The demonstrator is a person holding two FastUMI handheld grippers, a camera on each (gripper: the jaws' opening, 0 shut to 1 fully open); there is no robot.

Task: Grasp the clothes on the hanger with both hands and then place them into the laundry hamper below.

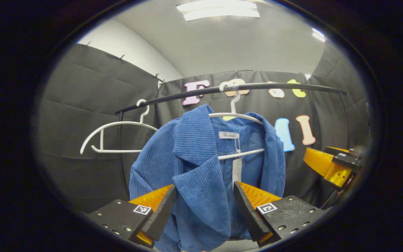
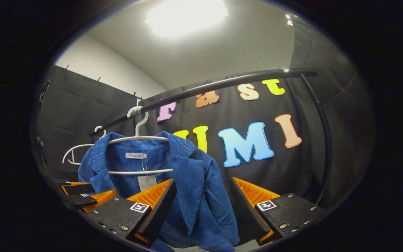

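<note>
A blue corduroy jacket [image 1: 198,175] hangs on a white hanger [image 1: 238,117] from the black rail [image 1: 229,89]. In the left gripper view my left gripper [image 1: 205,206] is open, its fingers on either side of the jacket's left lapel without pressing it. The right gripper [image 1: 331,166] shows at that view's right edge. In the right gripper view my right gripper [image 2: 203,204] is open around the jacket's [image 2: 187,189] right front panel, and the left gripper [image 2: 82,199] shows low at the left. The hanger [image 2: 138,138] hooks over the rail [image 2: 215,85].
An empty white hanger [image 1: 114,136] hangs on the rail to the left of the jacket, also seen as the empty hanger [image 2: 73,154] in the right gripper view. The rack's upright post [image 2: 325,140] curves down at the right.
</note>
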